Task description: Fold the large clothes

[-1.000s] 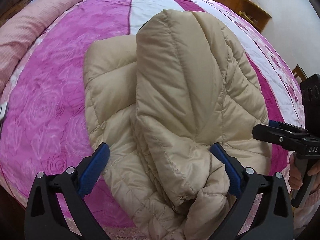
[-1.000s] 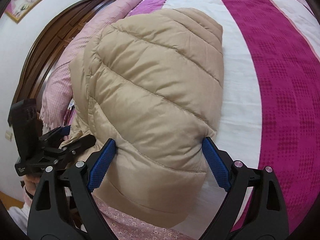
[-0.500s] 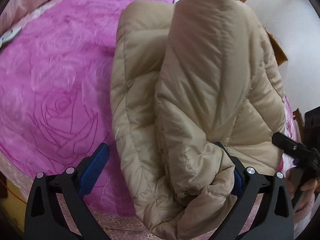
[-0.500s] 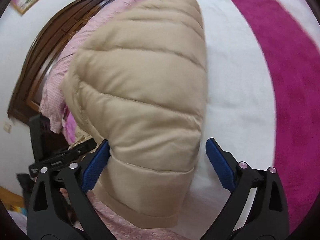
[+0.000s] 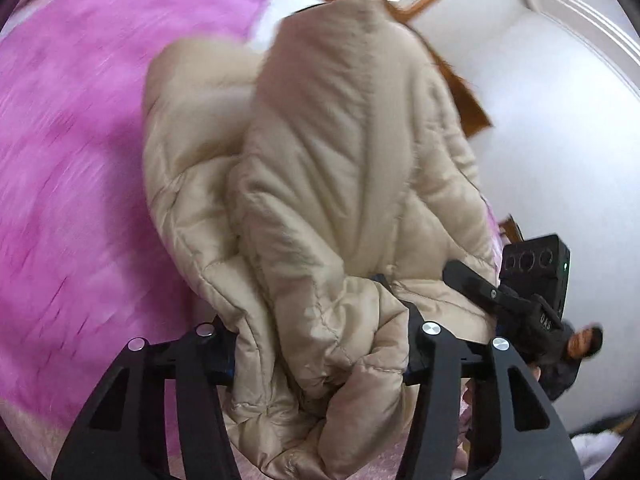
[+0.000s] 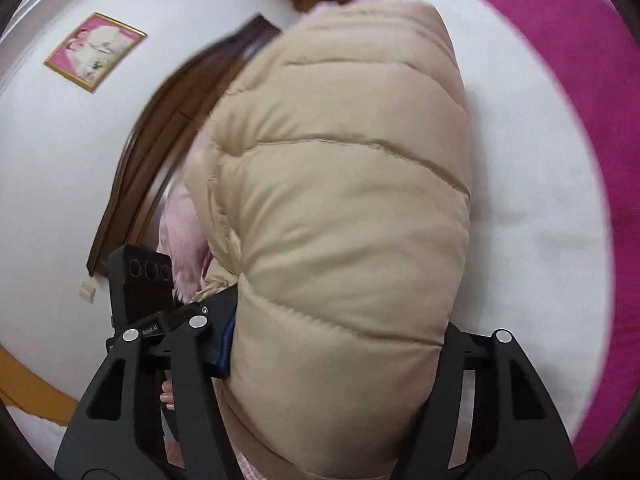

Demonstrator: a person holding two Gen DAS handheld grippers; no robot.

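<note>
A beige quilted puffer jacket (image 5: 328, 184) is folded into a thick bundle and held up off the pink bed. My left gripper (image 5: 316, 344) is shut on its bunched near edge, the padded fabric squeezed between the two black jaws. My right gripper (image 6: 336, 356) is shut on the other side of the same bundle (image 6: 344, 208), which bulges out between its jaws. Each gripper shows in the other's view: the right one (image 5: 516, 304) at the jacket's right edge, the left one (image 6: 160, 320) at its left edge. The blue pads are mostly buried in fabric.
The bed has a magenta rose-pattern spread (image 5: 72, 168) with a white stripe (image 6: 532, 208). A dark wooden headboard (image 6: 160, 136) and a framed picture (image 6: 96, 50) are on the wall. Pink pillows (image 6: 180, 232) lie by the headboard. The views are motion-blurred.
Both grippers have closed on the jacket's near edge and lifted it. The bundle has tipped upward and both views have swung up toward the walls.
</note>
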